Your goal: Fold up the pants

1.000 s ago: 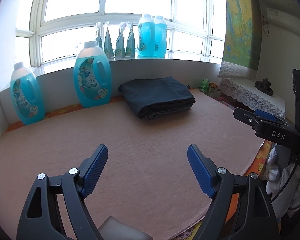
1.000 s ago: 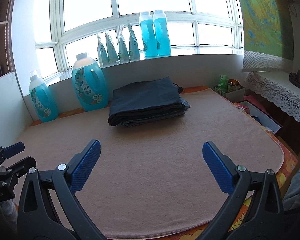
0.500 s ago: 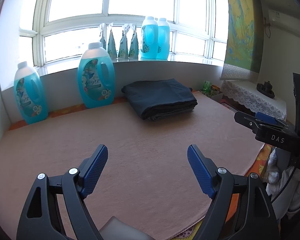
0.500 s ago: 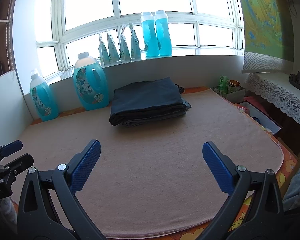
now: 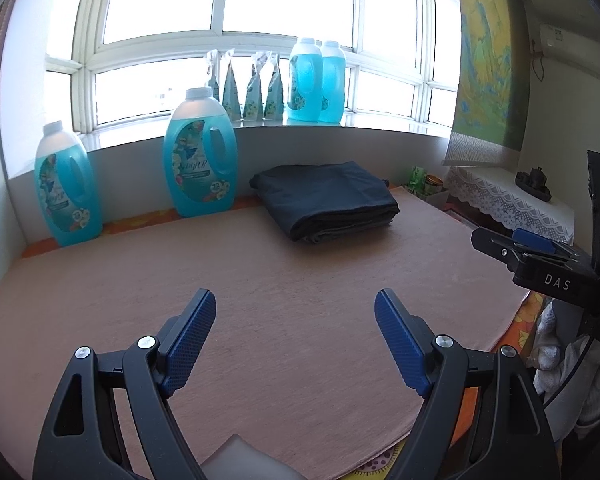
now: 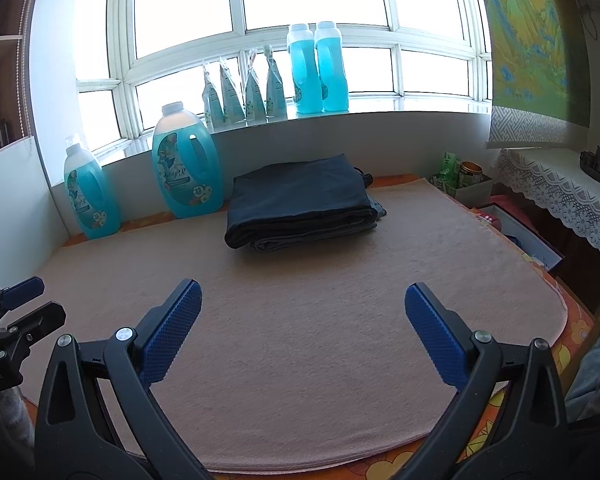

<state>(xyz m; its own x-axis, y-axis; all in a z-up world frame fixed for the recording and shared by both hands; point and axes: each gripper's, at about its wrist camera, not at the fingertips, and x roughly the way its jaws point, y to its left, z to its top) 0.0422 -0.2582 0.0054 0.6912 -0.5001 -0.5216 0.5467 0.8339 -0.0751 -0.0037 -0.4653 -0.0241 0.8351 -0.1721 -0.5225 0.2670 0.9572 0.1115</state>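
Note:
Dark folded pants (image 5: 324, 198) (image 6: 300, 204) lie in a neat stack at the far side of a tan mat (image 5: 292, 280) (image 6: 308, 308), near the wall under the window. My left gripper (image 5: 295, 308) hovers open over the near part of the mat, well short of the pants, nothing between its blue pads. My right gripper (image 6: 302, 300) is open too, empty, above the mat's near edge. Each gripper shows at the edge of the other's view: the right gripper (image 5: 540, 256) at the right, the left gripper (image 6: 16, 308) at the left.
Two large blue detergent bottles (image 5: 199, 152) (image 5: 67, 184) stand on the table left of the pants. More bottles (image 6: 318, 68) and pouches (image 6: 244, 88) line the windowsill. A lace-covered shelf (image 6: 560, 188) and boxes (image 6: 516, 224) sit to the right, beyond the mat's edge.
The left wrist view has shifted slightly, so the pants and bottles sit a little further right in it. Both grippers stay open; the pants have not moved.

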